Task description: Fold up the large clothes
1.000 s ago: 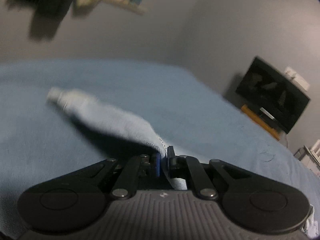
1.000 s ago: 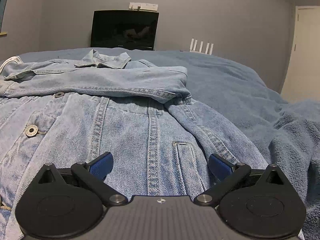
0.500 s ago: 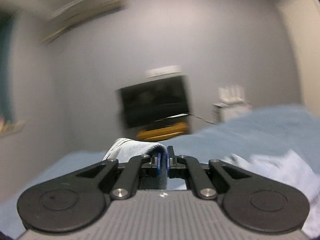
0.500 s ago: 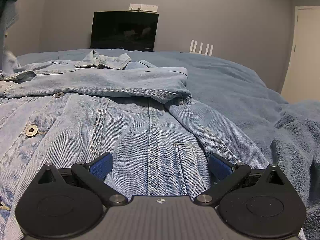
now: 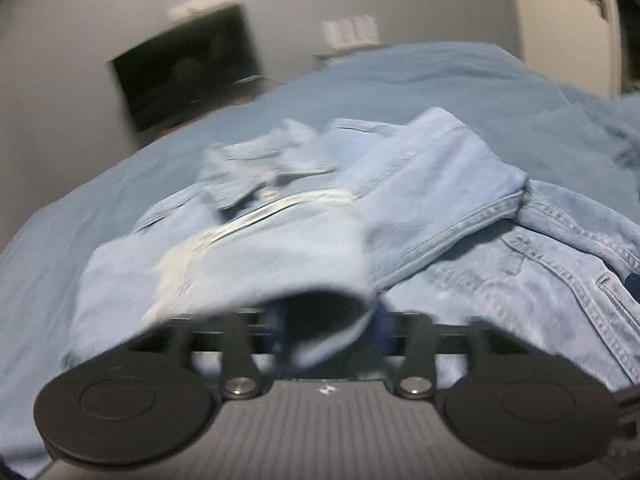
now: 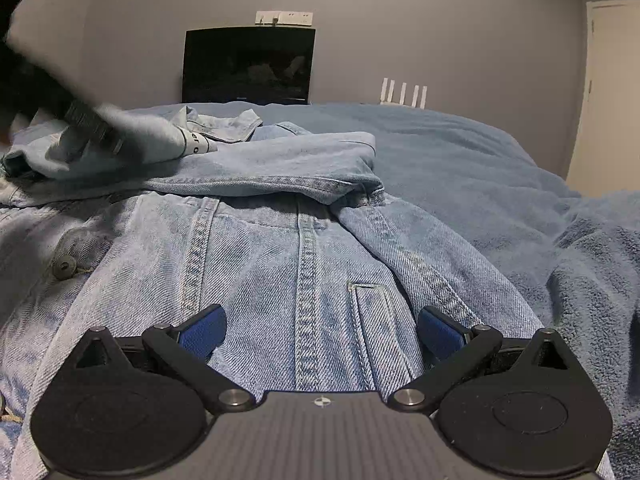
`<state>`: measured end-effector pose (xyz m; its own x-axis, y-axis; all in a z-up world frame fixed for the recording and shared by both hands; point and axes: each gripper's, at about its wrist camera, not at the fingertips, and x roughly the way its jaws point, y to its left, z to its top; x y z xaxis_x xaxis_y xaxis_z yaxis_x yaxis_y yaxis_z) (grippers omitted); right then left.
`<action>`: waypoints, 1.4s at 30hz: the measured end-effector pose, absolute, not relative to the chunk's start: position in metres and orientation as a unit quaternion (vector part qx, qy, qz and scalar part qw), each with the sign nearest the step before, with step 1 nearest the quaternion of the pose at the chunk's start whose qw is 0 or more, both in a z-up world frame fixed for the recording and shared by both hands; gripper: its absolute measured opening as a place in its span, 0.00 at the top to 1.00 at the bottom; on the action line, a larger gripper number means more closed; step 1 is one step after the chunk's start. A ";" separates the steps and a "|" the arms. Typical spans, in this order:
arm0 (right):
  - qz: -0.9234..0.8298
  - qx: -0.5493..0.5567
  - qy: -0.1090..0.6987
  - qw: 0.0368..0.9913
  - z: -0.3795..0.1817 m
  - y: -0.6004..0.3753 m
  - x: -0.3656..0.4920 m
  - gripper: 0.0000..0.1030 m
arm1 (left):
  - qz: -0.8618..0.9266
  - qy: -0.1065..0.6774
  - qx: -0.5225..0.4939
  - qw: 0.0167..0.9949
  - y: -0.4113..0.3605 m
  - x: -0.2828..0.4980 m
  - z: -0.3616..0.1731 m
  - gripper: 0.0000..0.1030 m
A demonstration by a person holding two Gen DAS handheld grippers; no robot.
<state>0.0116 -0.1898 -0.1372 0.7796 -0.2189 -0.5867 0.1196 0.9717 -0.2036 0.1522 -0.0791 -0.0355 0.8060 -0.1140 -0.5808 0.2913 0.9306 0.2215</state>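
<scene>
While left tongs (image 5: 332, 330) opening around sleeve (image 5: 240, 264), its tag (image 6: 195, 145) unreadable; right tongs (image 6: 320, 332) apart.

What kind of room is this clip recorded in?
Most likely a bedroom: a light-blue denim jacket lies spread on a bed covered with a blue fleecy blanket, with a dark flat screen against the grey wall and a white door at the right.

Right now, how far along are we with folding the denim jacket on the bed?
Done: one sleeve of the light-blue denim jacket lies folded across its chest. In hand: the other sleeve sits over it, cuff between the left gripper's opening jaws. The right gripper is open, holding nothing. Left: fold the body.
</scene>
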 end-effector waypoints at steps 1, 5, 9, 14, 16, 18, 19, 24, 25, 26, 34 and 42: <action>-0.090 -0.078 0.320 0.940 -0.137 -0.190 0.012 0.00 | -0.103 0.289 0.142 0.941 -0.071 0.144 -0.033 0.25; -0.091 -0.078 0.320 0.940 -0.138 -0.190 0.012 0.00 | -0.072 0.301 0.141 0.940 -0.017 0.102 -0.016 0.19; -0.092 -0.080 0.322 0.939 -0.137 -0.189 0.012 0.00 | -0.024 0.325 0.062 0.944 0.039 0.061 -0.014 0.14; -0.091 -0.090 0.317 0.940 -0.130 -0.185 0.010 0.01 | 0.022 0.316 -0.035 0.948 0.092 0.046 -0.028 0.14; -0.073 -0.104 0.310 0.942 -0.122 -0.177 0.007 0.07 | 0.029 0.305 -0.034 0.951 0.098 0.051 -0.032 0.14; -0.051 -0.111 0.290 0.949 -0.110 -0.163 0.005 0.07 | 0.026 0.301 -0.031 0.953 0.103 0.056 -0.035 0.14; -0.036 -0.115 0.281 0.952 -0.104 -0.154 0.005 0.07 | 0.025 0.299 -0.032 0.953 0.104 0.058 -0.036 0.14; 0.023 -0.130 0.251 0.959 -0.071 -0.103 0.039 0.19 | 0.017 0.307 -0.045 0.950 0.110 0.068 -0.046 0.14; 0.037 -0.132 0.248 0.959 -0.066 -0.091 0.052 0.22 | 0.017 0.310 -0.045 0.950 0.109 0.070 -0.049 0.14; 0.046 -0.139 0.248 0.958 -0.062 -0.080 0.063 0.24 | 0.018 0.313 -0.043 0.949 0.109 0.071 -0.051 0.14; 0.115 -0.384 0.295 0.868 -0.103 0.032 0.144 0.38 | 0.019 0.318 -0.054 0.947 0.112 0.076 -0.059 0.14; 0.107 -0.424 0.321 0.840 -0.117 0.042 0.168 0.90 | 0.014 0.322 -0.090 0.942 0.123 0.078 -0.062 0.13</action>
<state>0.1684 0.0422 -0.1169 0.7707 -0.0927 -0.6304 -0.4519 0.6180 -0.6434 0.0778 0.1228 -0.0619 0.7928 -0.0308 -0.6087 -0.0852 0.9833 -0.1608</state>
